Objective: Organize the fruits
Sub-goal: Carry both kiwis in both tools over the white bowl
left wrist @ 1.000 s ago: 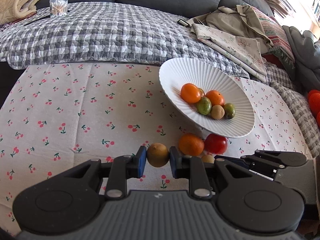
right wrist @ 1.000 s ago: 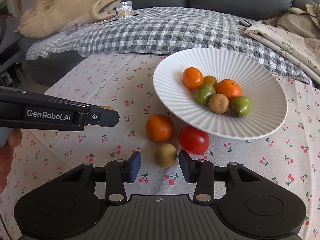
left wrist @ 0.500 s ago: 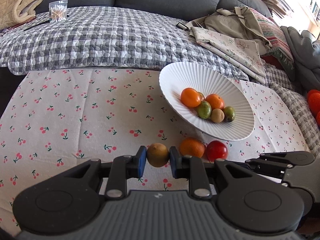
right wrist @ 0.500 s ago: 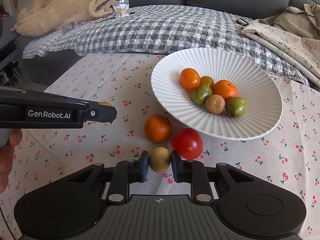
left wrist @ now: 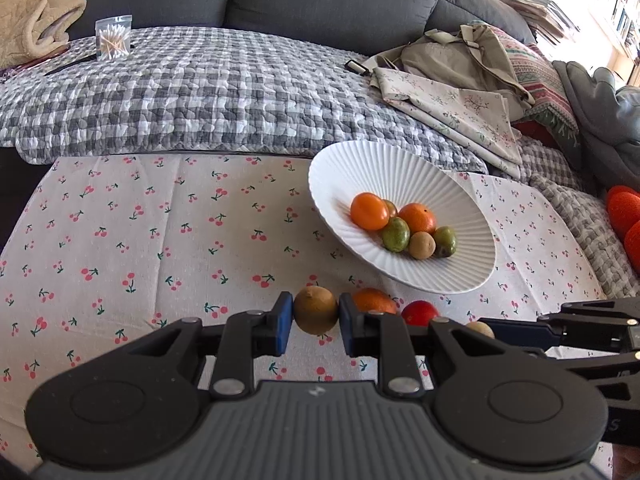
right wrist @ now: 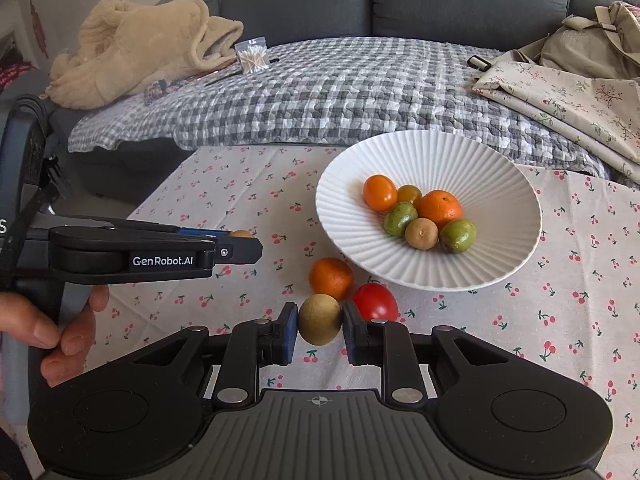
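Observation:
My left gripper (left wrist: 316, 317) is shut on a small brown fruit (left wrist: 315, 309), held above the cherry-print cloth. My right gripper (right wrist: 320, 326) is shut on a second brown fruit (right wrist: 319, 319), lifted just off the cloth. An orange (right wrist: 331, 277) and a red tomato (right wrist: 375, 301) lie on the cloth right behind it, in front of the white ribbed bowl (right wrist: 500, 184). The bowl holds several small orange, green and brown fruits. In the right wrist view the left gripper (right wrist: 240, 246) reaches in from the left with its fruit barely showing.
A grey checked quilt (left wrist: 200, 92) covers the sofa seat behind the table. On it sit a bag of cotton swabs (left wrist: 113, 38), a beige blanket (right wrist: 136, 48) and folded floral cloths (left wrist: 452, 100). A hand (right wrist: 60, 328) holds the left gripper's handle.
The right gripper closed on the brown fruit that lay on the cloth and lifted it slightly. The left gripper kept its fruit and stayed about where it was.

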### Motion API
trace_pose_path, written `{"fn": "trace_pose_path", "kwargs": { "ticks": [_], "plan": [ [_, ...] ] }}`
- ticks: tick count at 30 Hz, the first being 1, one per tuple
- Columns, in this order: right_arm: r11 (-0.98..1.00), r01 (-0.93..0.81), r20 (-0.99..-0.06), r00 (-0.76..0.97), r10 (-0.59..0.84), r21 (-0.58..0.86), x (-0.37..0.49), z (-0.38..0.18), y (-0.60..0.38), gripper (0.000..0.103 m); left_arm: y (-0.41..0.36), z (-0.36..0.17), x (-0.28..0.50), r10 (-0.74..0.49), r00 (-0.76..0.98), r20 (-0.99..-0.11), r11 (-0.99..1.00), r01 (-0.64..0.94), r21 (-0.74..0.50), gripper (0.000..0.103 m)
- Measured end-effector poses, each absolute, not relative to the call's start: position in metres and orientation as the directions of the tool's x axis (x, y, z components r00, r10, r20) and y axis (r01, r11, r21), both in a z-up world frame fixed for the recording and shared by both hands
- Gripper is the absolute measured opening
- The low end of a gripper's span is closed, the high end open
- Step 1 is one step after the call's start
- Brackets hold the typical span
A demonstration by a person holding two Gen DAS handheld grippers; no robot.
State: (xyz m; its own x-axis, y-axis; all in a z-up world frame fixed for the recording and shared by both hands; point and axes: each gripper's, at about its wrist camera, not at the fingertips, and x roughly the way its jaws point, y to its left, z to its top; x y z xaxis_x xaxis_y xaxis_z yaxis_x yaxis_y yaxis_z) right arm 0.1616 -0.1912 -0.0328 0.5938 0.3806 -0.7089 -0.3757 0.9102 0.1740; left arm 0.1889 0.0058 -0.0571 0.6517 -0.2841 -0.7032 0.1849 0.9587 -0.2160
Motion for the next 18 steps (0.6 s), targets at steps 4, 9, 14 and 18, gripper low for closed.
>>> {"fn": "trace_pose_path", "kwargs": {
  "ticks": [4, 9, 14, 18],
  "plan": [
    [0.909, -0.370, -0.685, 0.612, 0.395, 0.193, 0.158, -0.021, -0.200, 0.023, 0.004, -0.051, 0.187, -0.290, 0.665, -0.688, 0.957, 0.193, -0.216, 0.023],
    [0.913, -0.342, -0.660, 0.637, 0.398, 0.221, 0.160, -0.009, -0.215, 0.023, 0.004, -0.044, 0.188, -0.298, 0.676, -0.674, 0.954, 0.194, -0.228, 0.023],
    [0.920, -0.300, -0.634, 0.667, 0.390, 0.251, 0.166, -0.001, -0.238, 0.023, 0.004, -0.036, 0.190, -0.289, 0.697, -0.656, 0.957, 0.195, -0.215, 0.023],
    [0.925, -0.263, -0.619, 0.687, 0.380, 0.276, 0.172, 0.002, -0.258, 0.023, 0.006, -0.033, 0.194, -0.295, 0.703, -0.647, 0.955, 0.196, -0.222, 0.023]
  ]
}}
